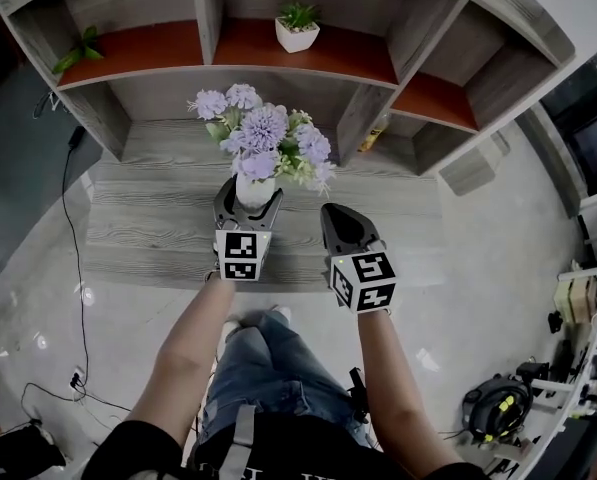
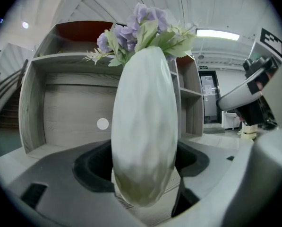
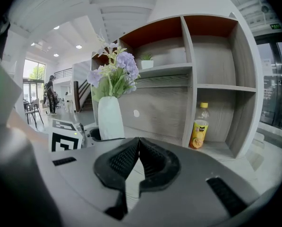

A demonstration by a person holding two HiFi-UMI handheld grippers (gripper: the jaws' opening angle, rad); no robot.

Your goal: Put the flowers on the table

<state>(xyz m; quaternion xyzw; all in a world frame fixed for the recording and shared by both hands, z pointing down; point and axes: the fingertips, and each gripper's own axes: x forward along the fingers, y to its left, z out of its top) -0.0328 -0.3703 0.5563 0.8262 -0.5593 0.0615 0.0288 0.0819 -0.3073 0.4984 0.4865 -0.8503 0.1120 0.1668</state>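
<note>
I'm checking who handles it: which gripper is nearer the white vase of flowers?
Left. The left gripper has its jaws on either side of the white vase; the right gripper sits apart to the vase's right, shut and empty.

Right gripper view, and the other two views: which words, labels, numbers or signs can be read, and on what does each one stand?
No text can be read in any view.
Bottle on the lower shelf: yellow label with print, too small to read.
Green sign near the ceiling: too blurred to read.
Small sign above the doorway: too small to read.
Square markers: black-and-white patterns only, no letters or numbers.
</note>
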